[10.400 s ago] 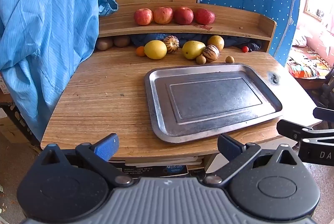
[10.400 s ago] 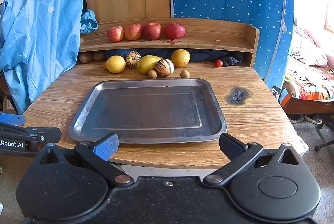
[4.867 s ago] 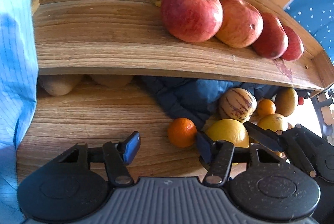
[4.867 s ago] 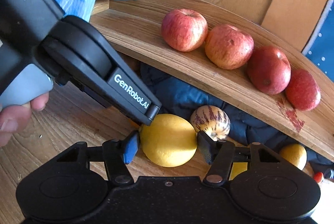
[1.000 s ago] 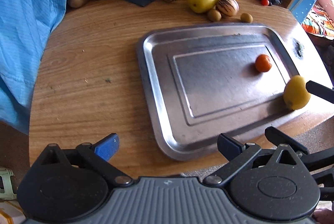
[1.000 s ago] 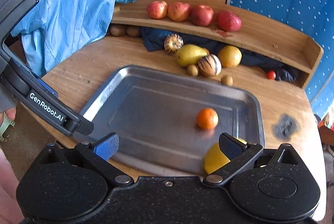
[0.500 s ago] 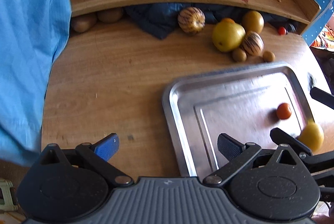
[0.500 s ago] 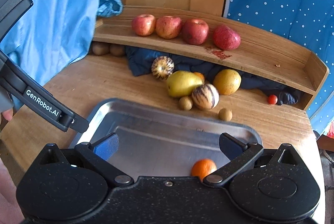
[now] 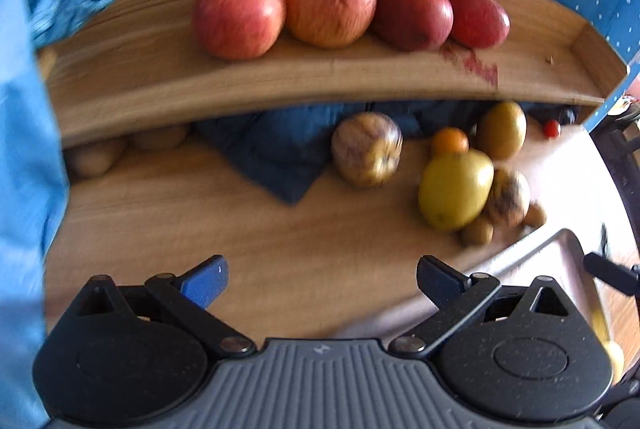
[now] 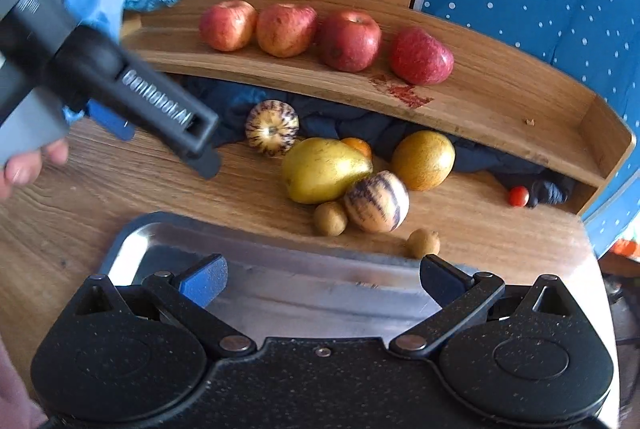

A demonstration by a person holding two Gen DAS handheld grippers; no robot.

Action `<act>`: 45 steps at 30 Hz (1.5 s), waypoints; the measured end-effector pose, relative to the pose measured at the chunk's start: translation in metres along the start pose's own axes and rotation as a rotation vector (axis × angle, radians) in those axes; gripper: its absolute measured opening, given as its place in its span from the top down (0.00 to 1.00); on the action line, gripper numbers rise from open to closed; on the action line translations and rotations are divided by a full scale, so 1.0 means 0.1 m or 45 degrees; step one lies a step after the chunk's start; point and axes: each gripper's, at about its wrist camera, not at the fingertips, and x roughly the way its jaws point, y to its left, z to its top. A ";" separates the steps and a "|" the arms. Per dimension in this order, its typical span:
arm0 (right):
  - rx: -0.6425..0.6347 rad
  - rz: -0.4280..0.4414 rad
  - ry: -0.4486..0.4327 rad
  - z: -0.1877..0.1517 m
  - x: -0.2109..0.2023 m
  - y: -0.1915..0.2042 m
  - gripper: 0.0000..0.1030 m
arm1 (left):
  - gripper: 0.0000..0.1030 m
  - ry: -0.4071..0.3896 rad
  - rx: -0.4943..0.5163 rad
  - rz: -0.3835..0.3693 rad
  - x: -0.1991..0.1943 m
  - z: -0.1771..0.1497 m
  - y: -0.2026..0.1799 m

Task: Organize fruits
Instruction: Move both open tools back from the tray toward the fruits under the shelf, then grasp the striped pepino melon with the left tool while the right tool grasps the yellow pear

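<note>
My left gripper [image 9: 322, 281] is open and empty above the wooden table, facing a striped melon [image 9: 366, 149] and a yellow pear-shaped fruit [image 9: 454, 189]. My right gripper [image 10: 322, 279] is open and empty over the far rim of the metal tray [image 10: 280, 261]. Beyond the rim lie the striped melon [image 10: 272, 127], the yellow fruit [image 10: 320, 169], a small orange [image 10: 358, 145], a round yellow fruit [image 10: 424, 159], a second striped melon [image 10: 376, 201] and two small brown fruits [image 10: 330, 217]. The left gripper [image 10: 160, 145] shows at upper left of the right wrist view.
Several red apples [image 9: 330, 5] line the raised wooden shelf [image 9: 160, 69]. A dark blue cloth [image 9: 280, 153] lies under it, with brown tubers [image 9: 92, 157] at the left and a cherry tomato [image 10: 519, 196] at the right. Light blue fabric [image 9: 24, 149] hangs on the left. A hand [image 10: 24, 165] holds the left gripper.
Both grippers moved forward from over the tray toward the fruits at the back. The orange and the yellow fruit in the tray have dropped out of view.
</note>
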 end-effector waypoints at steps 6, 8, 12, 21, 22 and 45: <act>-0.079 -0.061 0.010 0.22 0.25 0.06 0.01 | 0.01 -0.002 -0.043 -0.095 0.26 0.32 0.00; -0.096 -0.072 0.006 0.30 0.32 0.10 0.01 | 0.01 0.011 -0.077 -0.115 0.35 0.40 0.01; -0.161 -0.080 0.022 0.44 0.48 0.18 0.01 | 0.01 0.040 -0.144 -0.156 0.50 0.51 0.02; -0.156 -0.058 0.101 0.65 0.81 0.13 0.07 | 0.01 0.062 -0.257 -0.223 0.68 0.62 0.11; -0.152 -0.057 0.107 0.66 0.83 0.12 0.08 | 0.01 0.059 -0.264 -0.231 0.68 0.63 0.13; -0.131 -0.021 0.183 0.78 1.04 0.06 0.19 | 0.24 0.179 -0.548 -0.350 0.73 0.62 0.37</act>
